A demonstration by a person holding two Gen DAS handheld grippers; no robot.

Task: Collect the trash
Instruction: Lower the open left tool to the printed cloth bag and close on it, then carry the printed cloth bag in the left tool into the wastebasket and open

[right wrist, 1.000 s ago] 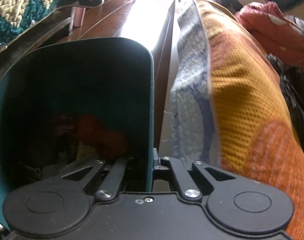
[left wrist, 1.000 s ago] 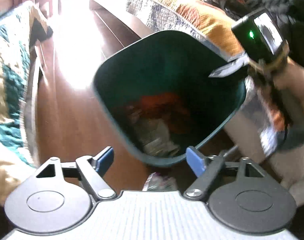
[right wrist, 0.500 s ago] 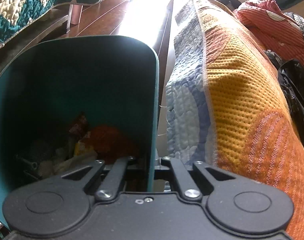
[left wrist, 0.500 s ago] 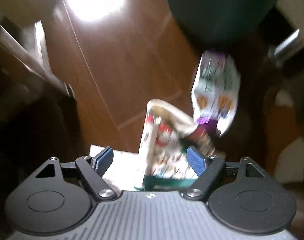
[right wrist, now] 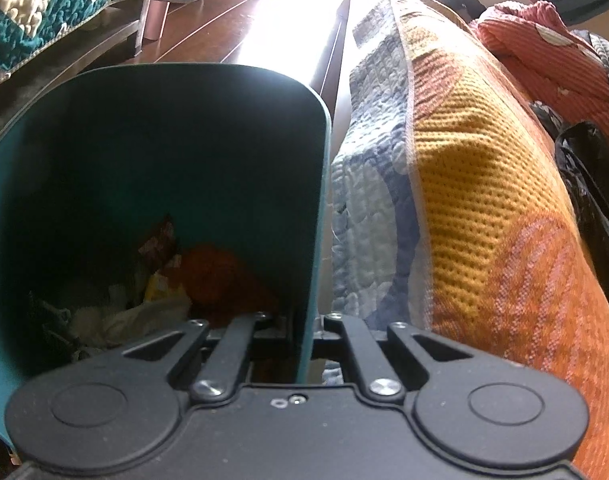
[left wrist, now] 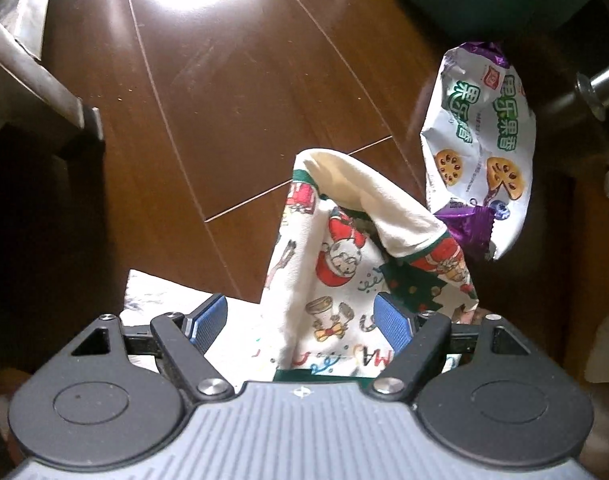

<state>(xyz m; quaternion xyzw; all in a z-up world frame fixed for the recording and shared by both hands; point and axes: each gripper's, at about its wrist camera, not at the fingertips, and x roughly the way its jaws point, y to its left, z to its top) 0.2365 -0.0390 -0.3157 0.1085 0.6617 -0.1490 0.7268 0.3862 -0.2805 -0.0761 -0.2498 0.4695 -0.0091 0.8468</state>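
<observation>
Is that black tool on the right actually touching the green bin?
Touching. In the right wrist view the right tool is shut on the green bin: the bin's wall runs down between its two closed fingers, with no gap showing on either side.

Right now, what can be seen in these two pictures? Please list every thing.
Napkin: one, white with Christmas prints, crumpled on the floor between the left gripper's fingers.
Snack wrapper: one, white and purple, just beyond the napkin.
Bin: one, dark green, tilted, trash inside.
Floor: brown wood.
Quilt: one, orange, yellow and blue, right of the bin.
Blanket: one, teal and cream, upper left.
Left gripper: black, blue pads, open over the napkin.
Right gripper: black, clamped on the bin's wall.
</observation>
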